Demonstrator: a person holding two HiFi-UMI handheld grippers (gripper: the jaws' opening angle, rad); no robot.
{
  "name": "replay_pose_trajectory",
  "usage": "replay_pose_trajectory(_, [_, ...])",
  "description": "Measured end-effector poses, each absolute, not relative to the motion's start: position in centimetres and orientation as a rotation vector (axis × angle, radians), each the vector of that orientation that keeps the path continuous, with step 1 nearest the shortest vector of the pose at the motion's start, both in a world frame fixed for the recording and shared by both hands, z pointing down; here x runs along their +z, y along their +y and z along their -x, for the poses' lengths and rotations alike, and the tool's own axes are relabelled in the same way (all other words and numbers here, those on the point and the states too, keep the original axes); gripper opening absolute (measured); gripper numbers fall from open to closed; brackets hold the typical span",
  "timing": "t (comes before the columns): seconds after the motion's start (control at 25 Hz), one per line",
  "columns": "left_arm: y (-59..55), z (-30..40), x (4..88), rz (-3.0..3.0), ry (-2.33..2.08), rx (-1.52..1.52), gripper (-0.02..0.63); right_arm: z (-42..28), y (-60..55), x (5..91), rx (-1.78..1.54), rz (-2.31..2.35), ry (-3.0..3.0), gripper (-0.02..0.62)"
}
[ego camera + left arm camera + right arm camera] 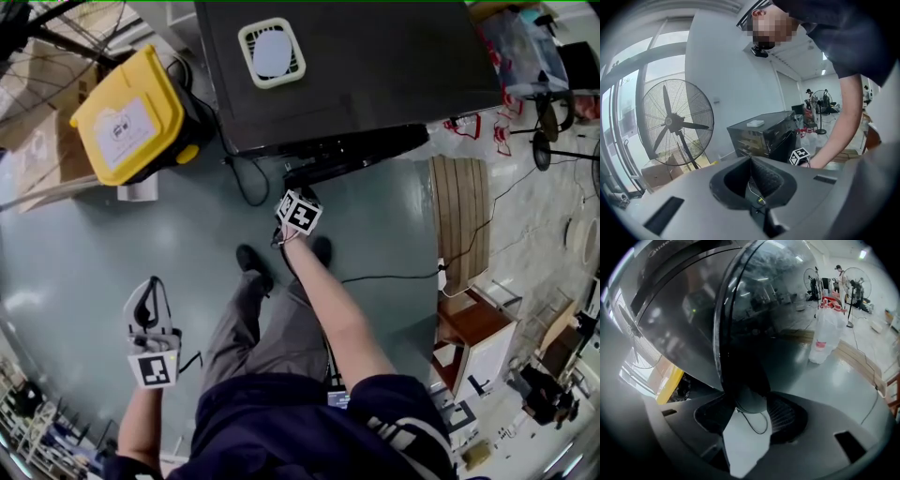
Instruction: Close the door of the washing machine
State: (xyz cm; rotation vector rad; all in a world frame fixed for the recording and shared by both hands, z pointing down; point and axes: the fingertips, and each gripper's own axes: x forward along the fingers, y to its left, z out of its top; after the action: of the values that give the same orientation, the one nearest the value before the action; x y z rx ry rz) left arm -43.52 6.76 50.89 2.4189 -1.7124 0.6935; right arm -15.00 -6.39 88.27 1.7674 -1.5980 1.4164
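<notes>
The dark grey washing machine (347, 66) stands at the top of the head view, with its round glass door (361, 155) swung a little way out from the front. My right gripper (298, 211) reaches down to the door's free edge. In the right gripper view the door (778, 319) fills the frame, and its dark rim runs between the wide-set jaws of that gripper (745, 401), which is open. My left gripper (150, 300) hangs apart at the lower left, shut and empty. The left gripper view looks over that gripper (752, 183) at the machine (764, 136).
A yellow-lidded box (131, 112) sits left of the machine, with black cables (248, 183) on the floor beside it. Wooden boards (459, 216) lie to the right. A white square vent piece (272, 52) rests on the machine's top. A standing fan (677, 124) is behind.
</notes>
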Motion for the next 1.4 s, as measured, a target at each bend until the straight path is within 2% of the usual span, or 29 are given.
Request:
replay_pose_trajectory(1.0, [6.7, 45.0, 52.1, -2.369, -1.735, 0.699, 0.025, 16.4, -10.1, 87.2, 1.305, -1.636, -1.808, 0.241])
replay_pose_trajectory(1.24, [6.9, 45.0, 52.8, -2.359, -1.727, 0.697, 0.025, 16.8, -9.6, 87.2, 1.190, -1.501, -1.918, 0.218])
replay_pose_trajectory(1.4, [7.0, 45.1, 53.1, -2.351, -1.722, 0.701, 0.025, 16.9, -9.7, 87.2, 1.228, -1.507, -1.919, 0.216])
